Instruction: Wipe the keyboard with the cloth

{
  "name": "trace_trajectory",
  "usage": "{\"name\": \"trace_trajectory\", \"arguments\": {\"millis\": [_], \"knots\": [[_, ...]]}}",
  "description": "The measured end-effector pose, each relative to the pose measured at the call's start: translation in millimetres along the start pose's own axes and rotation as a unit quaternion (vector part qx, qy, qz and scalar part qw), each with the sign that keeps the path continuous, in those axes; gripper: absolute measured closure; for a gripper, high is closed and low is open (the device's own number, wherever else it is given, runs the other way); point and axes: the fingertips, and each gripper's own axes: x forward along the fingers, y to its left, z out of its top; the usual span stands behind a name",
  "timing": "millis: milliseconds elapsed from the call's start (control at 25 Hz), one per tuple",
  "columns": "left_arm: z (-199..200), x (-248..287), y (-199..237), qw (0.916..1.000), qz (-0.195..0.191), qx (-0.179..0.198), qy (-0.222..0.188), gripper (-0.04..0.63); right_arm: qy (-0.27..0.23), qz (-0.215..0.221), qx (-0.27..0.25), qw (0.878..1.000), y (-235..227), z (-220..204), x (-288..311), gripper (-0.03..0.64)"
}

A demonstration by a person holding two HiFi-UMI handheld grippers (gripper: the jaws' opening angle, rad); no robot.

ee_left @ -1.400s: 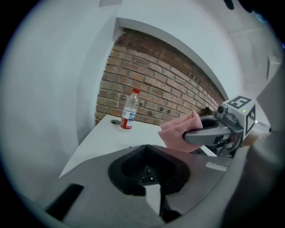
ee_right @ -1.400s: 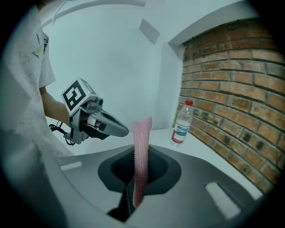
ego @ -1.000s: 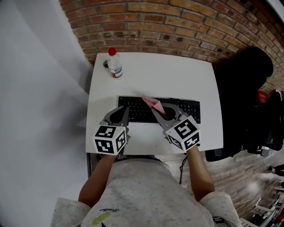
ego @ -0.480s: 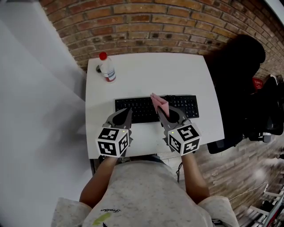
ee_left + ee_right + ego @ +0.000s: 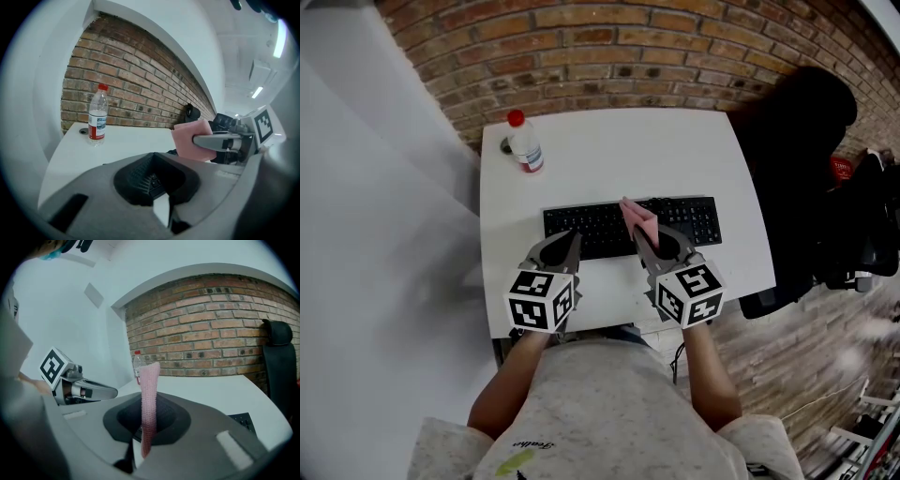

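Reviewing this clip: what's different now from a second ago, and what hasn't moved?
The right gripper, shut on the pink cloth, has shifted slightly right along the keyboard, and the cloth now stands more upright. Nothing was taken hold of or let go. The left gripper, bottle and keyboard stayed put.

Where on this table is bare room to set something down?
The widest bare patch of table lies behind the keyboard, from the bottle across to the right edge. A narrow strip runs right of it. Crowded in front: the left gripper and the right gripper, which holds the cloth.
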Motion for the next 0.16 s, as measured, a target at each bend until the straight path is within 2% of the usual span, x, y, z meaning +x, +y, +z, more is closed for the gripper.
{"name": "trace_trajectory", "arguments": {"millis": [160], "knots": [[0.4, -0.6, 0.5, 1.0000, -0.001, 0.000, 0.000, 0.600, 0.004, 0.001, -0.004, 1.000, 2.3, 0.2, 1.1, 0.595]]}}
